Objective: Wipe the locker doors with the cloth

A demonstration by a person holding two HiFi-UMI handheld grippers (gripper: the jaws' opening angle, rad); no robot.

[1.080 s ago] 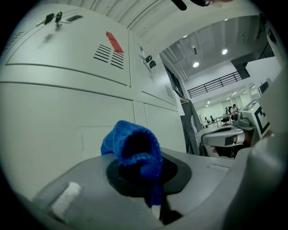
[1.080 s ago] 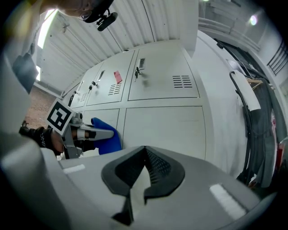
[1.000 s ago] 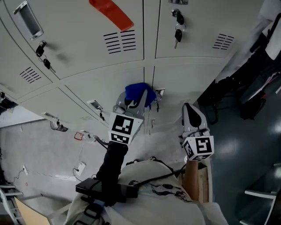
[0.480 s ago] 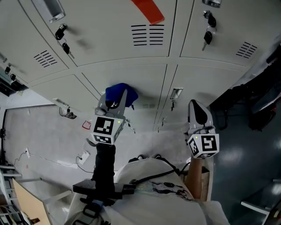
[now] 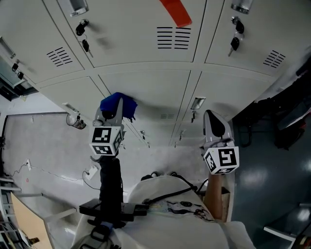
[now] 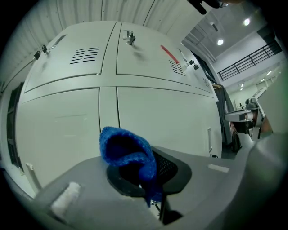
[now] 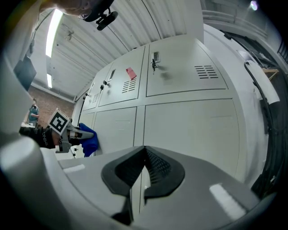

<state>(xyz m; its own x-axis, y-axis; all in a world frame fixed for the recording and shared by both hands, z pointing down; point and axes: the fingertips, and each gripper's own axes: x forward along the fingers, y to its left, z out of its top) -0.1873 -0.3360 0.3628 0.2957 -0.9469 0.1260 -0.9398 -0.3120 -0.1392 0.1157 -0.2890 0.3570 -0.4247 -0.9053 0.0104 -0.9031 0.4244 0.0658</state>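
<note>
No print can be read anywhere; the red sticker (image 5: 175,10) on a locker door (image 5: 131,34) looks blank, perhaps.

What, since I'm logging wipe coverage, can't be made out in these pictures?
- Head view: whether the blue knitted cloth touches the grey metal locker door; the left gripper and the cloth's own fold hide the contact.
- Head view: the red strip on the upper door, cut off by the top edge.
- All views: any dirt on the doors, too small to tell.
</note>
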